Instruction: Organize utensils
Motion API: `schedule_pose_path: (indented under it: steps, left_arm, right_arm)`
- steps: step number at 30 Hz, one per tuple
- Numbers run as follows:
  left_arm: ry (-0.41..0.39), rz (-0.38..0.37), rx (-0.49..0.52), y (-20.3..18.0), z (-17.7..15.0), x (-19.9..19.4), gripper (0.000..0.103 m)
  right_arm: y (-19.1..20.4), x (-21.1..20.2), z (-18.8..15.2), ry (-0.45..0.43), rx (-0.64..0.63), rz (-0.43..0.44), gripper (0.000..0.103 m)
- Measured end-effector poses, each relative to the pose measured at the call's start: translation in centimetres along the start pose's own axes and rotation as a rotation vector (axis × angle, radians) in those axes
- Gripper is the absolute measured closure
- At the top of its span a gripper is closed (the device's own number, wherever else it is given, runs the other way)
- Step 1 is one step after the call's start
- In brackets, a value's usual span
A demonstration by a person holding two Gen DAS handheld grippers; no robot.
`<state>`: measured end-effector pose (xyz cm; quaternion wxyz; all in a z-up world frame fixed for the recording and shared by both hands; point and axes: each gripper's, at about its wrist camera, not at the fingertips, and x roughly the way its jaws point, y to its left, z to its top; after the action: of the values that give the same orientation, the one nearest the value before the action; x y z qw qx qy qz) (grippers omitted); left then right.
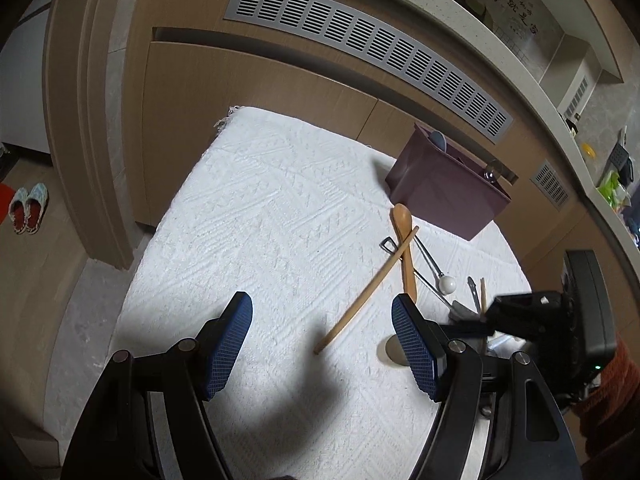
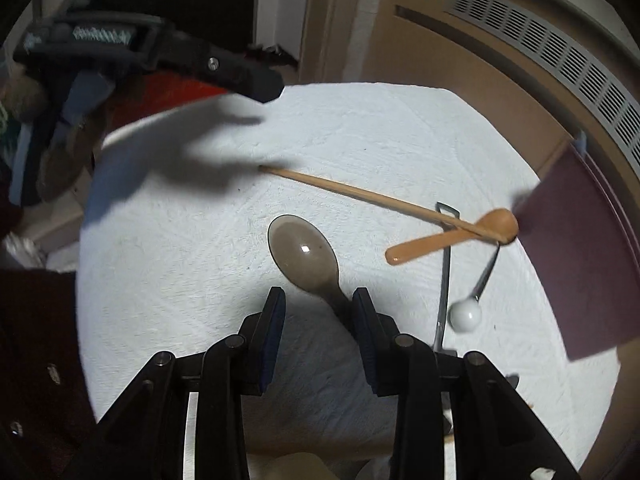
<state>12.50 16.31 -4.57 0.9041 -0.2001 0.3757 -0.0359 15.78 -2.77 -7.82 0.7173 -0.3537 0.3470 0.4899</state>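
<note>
Loose utensils lie on a white textured cloth. A long wooden chopstick lies across a small wooden spoon and thin metal utensils, one with a white ball end. My left gripper is open and empty above the cloth, the chopstick's near end between its fingers. My right gripper is open, its fingers either side of the handle of a translucent brown-grey spoon lying on the cloth. The chopstick, wooden spoon and ball-ended utensil lie to its right.
A dark purple utensil holder stands at the cloth's far right edge, with utensils inside; it also shows at the right in the right wrist view. A wooden cabinet with a vent grille stands behind. Slippers lie on the floor at left.
</note>
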Motion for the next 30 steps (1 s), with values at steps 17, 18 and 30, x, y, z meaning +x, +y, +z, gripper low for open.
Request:
schedule_pose_path:
  steps: [17, 18, 30]
  left_arm:
    - [0.031, -0.014, 0.045, -1.6, 0.2, 2.0, 0.031]
    - [0.033, -0.018, 0.062, -2.1, 0.2, 2.4, 0.031]
    - [0.097, -0.059, 0.305, -10.9, 1.1, 7.4, 0.031]
  right_arm:
    - [-6.2, -4.1, -1.0, -0.119, 0.469, 0.032, 0.081]
    - [-7.2, -5.3, -1.9, -0.137, 0.516, -0.007, 0.081]
    - [-15.4, -9.4, -11.2, -0.186, 0.897, -0.156, 0.097]
